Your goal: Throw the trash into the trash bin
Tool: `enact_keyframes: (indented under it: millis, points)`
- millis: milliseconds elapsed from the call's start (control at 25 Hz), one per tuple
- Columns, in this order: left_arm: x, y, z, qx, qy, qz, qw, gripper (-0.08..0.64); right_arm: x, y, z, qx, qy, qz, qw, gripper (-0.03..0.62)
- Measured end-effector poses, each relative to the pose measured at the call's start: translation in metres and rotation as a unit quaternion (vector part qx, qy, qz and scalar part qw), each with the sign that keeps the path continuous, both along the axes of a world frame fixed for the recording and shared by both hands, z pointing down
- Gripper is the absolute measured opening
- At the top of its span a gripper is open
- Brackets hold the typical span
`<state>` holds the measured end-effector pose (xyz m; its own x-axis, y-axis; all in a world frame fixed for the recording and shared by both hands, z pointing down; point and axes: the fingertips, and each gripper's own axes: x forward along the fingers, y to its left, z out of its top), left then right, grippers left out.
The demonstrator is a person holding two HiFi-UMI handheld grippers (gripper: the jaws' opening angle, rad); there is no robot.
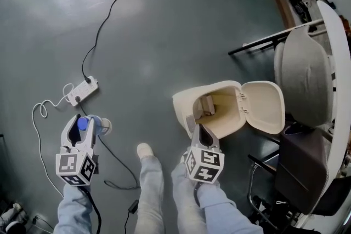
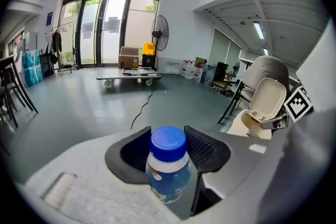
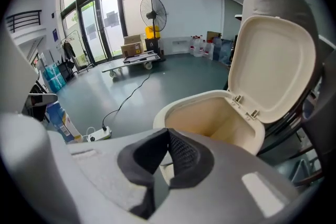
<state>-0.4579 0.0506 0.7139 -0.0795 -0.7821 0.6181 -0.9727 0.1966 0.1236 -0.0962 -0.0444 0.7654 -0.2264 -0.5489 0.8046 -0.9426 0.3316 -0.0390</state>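
While the left gripper (image 1: 85, 120) clamps one bottle (image 2: 168, 165), the right gripper (image 1: 197, 129), jaws closed and empty, hangs by one bin (image 1: 181, 102).

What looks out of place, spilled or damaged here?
Nothing is spilled or damaged. Only the white power strip and its black cable lie loose across the open floor.

The trash bin (image 1: 181, 109) lies before our right gripper (image 1: 196, 127), chair (image 1: 304, 74) to its right, power strip (image 1: 82, 91) beyond the bottle (image 1: 82, 124) on our left.
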Motion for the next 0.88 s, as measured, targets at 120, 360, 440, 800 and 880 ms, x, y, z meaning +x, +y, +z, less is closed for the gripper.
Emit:
enact_keyframes:
  millis: [120,360,440,800,880]
  points:
    - [0.017,-0.016,-0.012,0.007,-0.001,0.02,0.9998,0.209,0.014,-0.016,-0.017,0.021,-0.002,0.009,1.0,0.003]
    - [0.078,-0.044,-0.032,0.019,0.001,0.072,0.9973,0.209,0.071,-0.038,-0.045,0.044,-0.004,0.052,0.998,0.003]
    - [0.098,-0.053,-0.041,0.025,0.003,0.087,0.9959,0.209,0.089,-0.041,-0.053,0.049,-0.004,0.066,0.997,0.003]
    - [0.194,-0.095,-0.09,0.055,-0.001,0.151,0.987,0.209,0.174,-0.044,-0.09,0.066,-0.013,0.113,0.991,0.003]
    - [0.216,-0.102,-0.1,0.059,-0.002,0.162,0.985,0.209,0.194,-0.042,-0.096,0.066,-0.015,0.122,0.99,0.003]
